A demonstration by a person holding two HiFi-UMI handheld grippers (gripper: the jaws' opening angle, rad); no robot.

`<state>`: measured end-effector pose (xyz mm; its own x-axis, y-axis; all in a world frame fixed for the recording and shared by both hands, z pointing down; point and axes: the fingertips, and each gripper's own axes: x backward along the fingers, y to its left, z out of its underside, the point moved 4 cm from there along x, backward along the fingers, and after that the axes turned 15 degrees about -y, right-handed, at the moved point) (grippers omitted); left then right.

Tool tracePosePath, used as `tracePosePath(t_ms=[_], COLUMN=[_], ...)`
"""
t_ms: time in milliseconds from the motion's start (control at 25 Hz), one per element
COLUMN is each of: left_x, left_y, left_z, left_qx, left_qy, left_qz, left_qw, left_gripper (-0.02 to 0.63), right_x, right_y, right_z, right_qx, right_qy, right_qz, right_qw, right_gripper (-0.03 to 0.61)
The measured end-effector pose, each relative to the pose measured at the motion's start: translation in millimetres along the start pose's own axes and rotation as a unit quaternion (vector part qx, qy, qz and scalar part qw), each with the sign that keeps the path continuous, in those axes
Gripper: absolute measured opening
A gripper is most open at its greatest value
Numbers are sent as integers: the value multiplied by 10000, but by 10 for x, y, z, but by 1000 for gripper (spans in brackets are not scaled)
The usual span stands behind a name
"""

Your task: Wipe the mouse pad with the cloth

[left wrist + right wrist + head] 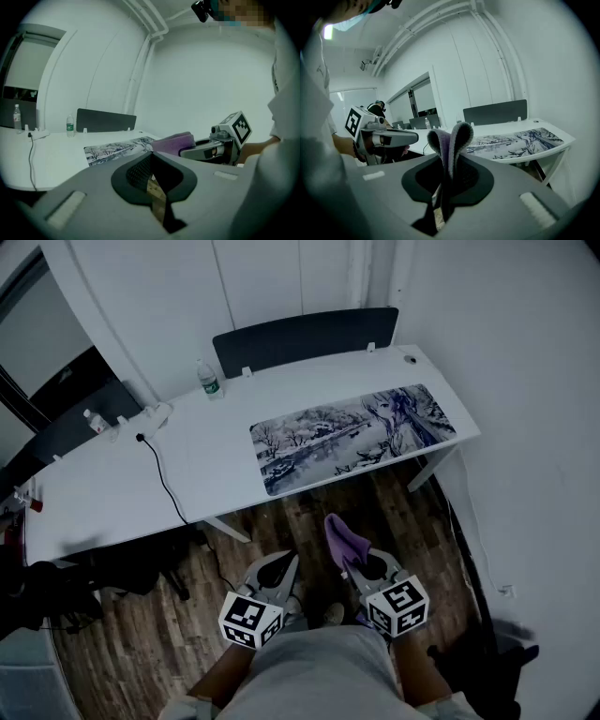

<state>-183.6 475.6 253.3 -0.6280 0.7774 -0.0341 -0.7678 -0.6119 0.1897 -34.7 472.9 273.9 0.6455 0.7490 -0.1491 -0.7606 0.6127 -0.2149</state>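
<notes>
- Table point(112, 484): long, white top, standing against a white wall point(525, 352), with a dark partition panel point(305, 336) along its far edge.
- Floor point(300, 521): dark wood planks, showing in front of and under the table.
- Mouse pad point(352, 437): wide, printed with a snowy scene and a figure. It lies flat on the right half of the table, along the front edge and close to the right end.
- Water bottle point(208, 379): upright near the far edge, left of the mouse pad and apart from it.
- Black cable point(164, 479): runs across the table top from a white power strip point(155, 415) to the front edge.
- Cloth point(452, 140): purple and folded double, standing up out of the right gripper's jaws. It is held over the floor, short of the table's front edge and clear of the mouse pad.
- Right gripper point(445, 183): jaws clamped on the lower part of the cloth.
- Left gripper point(152, 180): jaws drawn together with nothing between them. It is held over the floor beside the right gripper.
</notes>
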Motion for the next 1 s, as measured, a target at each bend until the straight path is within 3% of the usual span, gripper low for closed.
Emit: tracePosePath(t_ms=[1000], left_x=[178], left_y=[462], left_z=[-61], left_qx=[100], left_qy=[-123], left_qz=[-105], left_qw=[9998], left_gripper=[18], right_x=[-386], right_y=[221], right_z=[-10], right_qx=[-50], right_qy=[-29], right_qz=[15], right_qw=[10000], right_gripper=[49])
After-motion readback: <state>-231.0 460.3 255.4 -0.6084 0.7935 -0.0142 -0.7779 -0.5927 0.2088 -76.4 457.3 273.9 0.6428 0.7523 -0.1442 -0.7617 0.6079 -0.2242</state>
